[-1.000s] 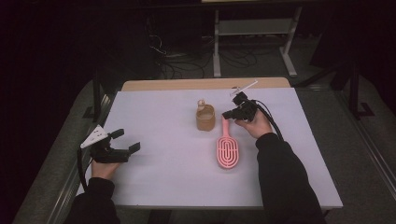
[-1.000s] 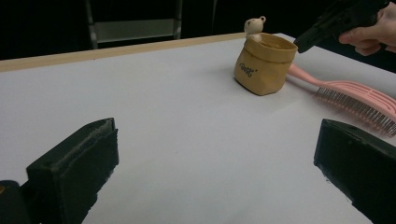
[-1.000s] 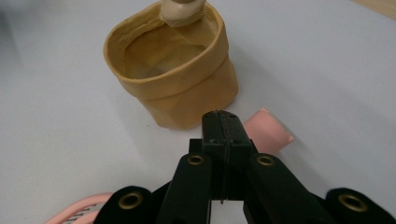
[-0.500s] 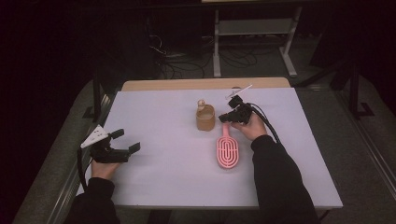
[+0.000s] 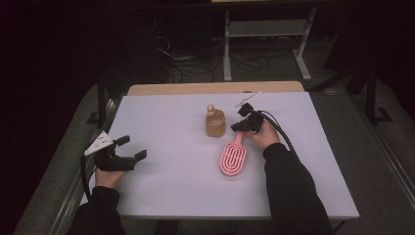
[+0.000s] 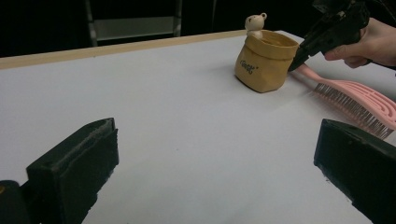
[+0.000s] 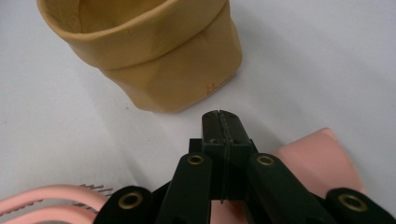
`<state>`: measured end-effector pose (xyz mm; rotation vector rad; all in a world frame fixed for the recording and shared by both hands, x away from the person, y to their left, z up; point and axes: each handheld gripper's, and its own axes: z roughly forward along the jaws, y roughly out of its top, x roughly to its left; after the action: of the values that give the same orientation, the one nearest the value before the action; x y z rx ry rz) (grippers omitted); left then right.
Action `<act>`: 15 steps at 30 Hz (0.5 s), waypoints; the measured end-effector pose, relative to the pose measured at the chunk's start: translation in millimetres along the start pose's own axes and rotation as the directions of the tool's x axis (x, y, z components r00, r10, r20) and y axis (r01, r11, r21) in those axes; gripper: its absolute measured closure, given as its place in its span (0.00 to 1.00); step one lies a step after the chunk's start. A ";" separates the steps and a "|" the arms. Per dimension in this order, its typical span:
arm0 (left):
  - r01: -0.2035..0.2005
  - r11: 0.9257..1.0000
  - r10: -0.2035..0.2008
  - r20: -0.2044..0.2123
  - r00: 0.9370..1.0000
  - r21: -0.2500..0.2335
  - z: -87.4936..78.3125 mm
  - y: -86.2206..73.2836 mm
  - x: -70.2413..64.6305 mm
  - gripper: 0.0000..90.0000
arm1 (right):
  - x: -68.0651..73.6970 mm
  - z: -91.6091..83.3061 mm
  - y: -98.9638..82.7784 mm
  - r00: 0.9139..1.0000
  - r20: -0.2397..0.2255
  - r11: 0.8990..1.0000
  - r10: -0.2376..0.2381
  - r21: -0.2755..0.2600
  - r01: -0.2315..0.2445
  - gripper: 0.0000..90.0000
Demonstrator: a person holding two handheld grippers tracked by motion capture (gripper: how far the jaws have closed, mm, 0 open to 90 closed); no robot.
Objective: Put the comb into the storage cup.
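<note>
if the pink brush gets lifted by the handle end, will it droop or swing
The pink brush looks like moulded plastic, so it likely stays stiff rather than drooping. Its looped head is open and probably light, though it may still tip head-down from a grip near the handle end. The smooth handle could slip in the right gripper.

Right gripper (image 7: 219,122) is covering most of the pink brush's handle (image 7: 322,158) in its own view, so contact with the handle is impossible to tell there. Brush head (image 7: 51,196) is running off the bottom-left edge. Tan pouch (image 7: 154,51) is getting cropped at the top. Pouch lettering (image 6: 250,66) is reading too small. Left gripper (image 6: 215,163) is being cut off by the bottom and right edges.
</note>
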<state>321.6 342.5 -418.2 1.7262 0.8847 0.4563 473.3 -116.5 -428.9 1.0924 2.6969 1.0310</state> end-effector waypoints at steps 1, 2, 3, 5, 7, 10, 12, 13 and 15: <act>0.000 1.000 0.000 0.000 1.000 0.001 -0.1 0.0 0.0 0.00 | 0.0 -0.2 0.0 1.000 0.000 1.000 0.000 0.001 0.000 0.99; -0.001 1.000 0.001 0.000 1.000 0.001 -0.2 0.0 0.0 0.00 | 0.0 -0.4 -0.2 1.000 0.001 1.000 0.000 0.003 0.000 0.99; -0.001 1.000 0.001 -0.001 1.000 0.002 -0.3 0.0 0.0 0.00 | 0.0 -0.7 -0.4 1.000 0.002 1.000 0.002 0.004 -0.002 0.99; 0.000 1.000 0.000 -0.002 1.000 0.002 -0.4 -0.1 0.0 0.00 | 0.2 -0.8 -1.1 1.000 -0.001 1.000 0.007 0.012 -0.007 0.99; 0.001 1.000 -0.001 -0.002 1.000 0.001 -0.7 -0.2 0.0 0.00 | 0.0 -0.6 -2.0 1.000 0.003 1.000 -0.002 0.021 0.002 0.99; 0.001 1.000 -0.001 -0.002 1.000 0.001 -0.8 -0.3 0.0 0.00 | -0.2 -0.8 -3.4 1.000 0.006 1.000 -0.002 0.031 0.002 0.99; 0.001 1.000 -0.001 -0.002 1.000 0.002 -0.9 -0.3 0.0 0.00 | -1.1 -1.5 -4.6 1.000 0.008 0.999 -0.002 0.036 0.002 0.99; 0.001 1.000 -0.001 -0.002 1.000 0.002 -0.8 -0.3 0.1 0.00 | -1.3 -1.9 -5.3 1.000 0.010 0.999 0.002 0.038 -0.003 0.99; 0.001 1.000 -0.001 -0.002 1.000 0.003 -0.9 -0.4 0.0 0.00 | -2.3 -3.0 -6.4 1.000 0.011 0.999 0.004 0.042 -0.004 0.99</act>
<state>320.9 343.1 -418.2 1.7282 0.8879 0.4568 470.3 -123.1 -430.9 1.1069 2.7203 0.9704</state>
